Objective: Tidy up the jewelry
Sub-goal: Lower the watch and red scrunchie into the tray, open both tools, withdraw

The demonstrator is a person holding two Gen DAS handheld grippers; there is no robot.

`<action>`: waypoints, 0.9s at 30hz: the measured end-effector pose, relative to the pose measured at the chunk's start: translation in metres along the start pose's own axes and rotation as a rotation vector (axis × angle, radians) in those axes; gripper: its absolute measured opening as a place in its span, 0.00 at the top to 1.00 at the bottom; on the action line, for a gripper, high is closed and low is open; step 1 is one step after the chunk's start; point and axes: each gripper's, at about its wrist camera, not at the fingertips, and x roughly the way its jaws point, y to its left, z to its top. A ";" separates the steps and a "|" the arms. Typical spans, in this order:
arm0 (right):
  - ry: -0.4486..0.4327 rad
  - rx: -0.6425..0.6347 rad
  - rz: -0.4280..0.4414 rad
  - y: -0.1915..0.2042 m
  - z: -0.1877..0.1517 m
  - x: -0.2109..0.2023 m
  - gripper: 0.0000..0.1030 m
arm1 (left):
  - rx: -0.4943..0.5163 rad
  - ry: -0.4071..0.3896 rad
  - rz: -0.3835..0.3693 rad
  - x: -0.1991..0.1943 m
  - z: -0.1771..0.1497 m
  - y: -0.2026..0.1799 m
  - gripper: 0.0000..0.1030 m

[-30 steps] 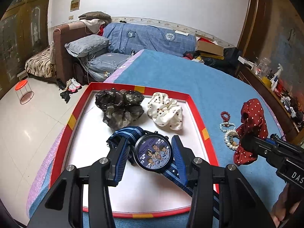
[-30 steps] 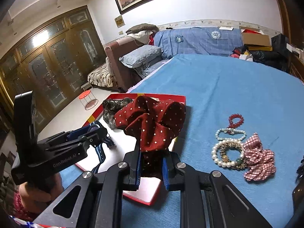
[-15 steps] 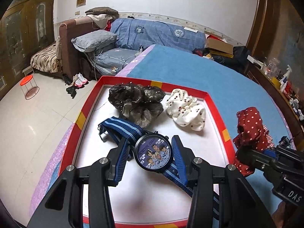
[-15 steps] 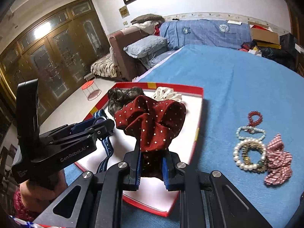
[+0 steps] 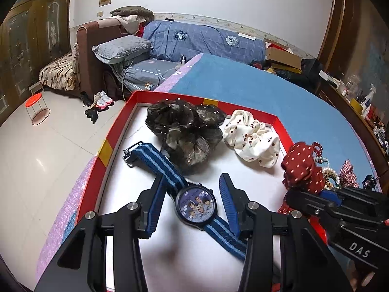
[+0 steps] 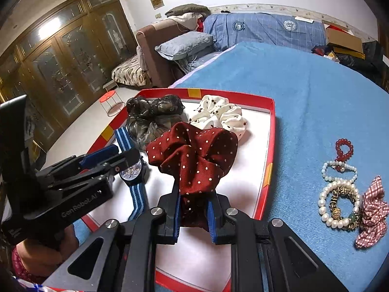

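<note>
Left tongs (image 5: 194, 203): angled down over the near left of the red-rimmed tray (image 5: 116, 131) on the blue bed (image 6: 316, 92), blue pads standing either side of the cartoon-faced watch (image 5: 196, 205), whose striped strap lies on the tray's white floor; whether the pads press the case cannot be told; body lettered "GenRobot.AI". Right tongs (image 6: 193, 213): angled down over the tray's near right, narrowed onto the maroon dotted scrunchie (image 6: 194, 158); side marked "DAS". Dark scrunchie (image 5: 184, 131) and cream scrunchie (image 5: 252, 141) at the tray's far end; bead bracelets (image 6: 340, 189) on the bed, right.
</note>
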 end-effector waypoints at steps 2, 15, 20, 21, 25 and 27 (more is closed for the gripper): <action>0.005 0.000 -0.003 0.002 0.001 0.005 0.80 | 0.001 -0.002 0.002 0.000 0.001 0.001 0.57; 0.052 0.036 0.002 -0.006 0.001 0.028 0.66 | 0.013 0.006 0.014 0.012 0.003 0.000 0.55; 0.047 0.052 0.047 -0.010 0.003 0.021 0.46 | 0.011 -0.020 0.014 0.003 0.005 -0.006 0.49; 0.047 0.049 0.053 -0.011 0.002 0.018 0.45 | 0.016 -0.028 0.017 0.000 0.005 -0.009 0.45; 0.013 0.059 0.081 -0.013 0.002 0.003 0.39 | 0.034 -0.067 0.029 -0.016 0.006 -0.019 0.39; 0.000 0.069 0.097 -0.016 0.001 -0.005 0.39 | 0.043 -0.080 0.030 -0.023 0.007 -0.026 0.39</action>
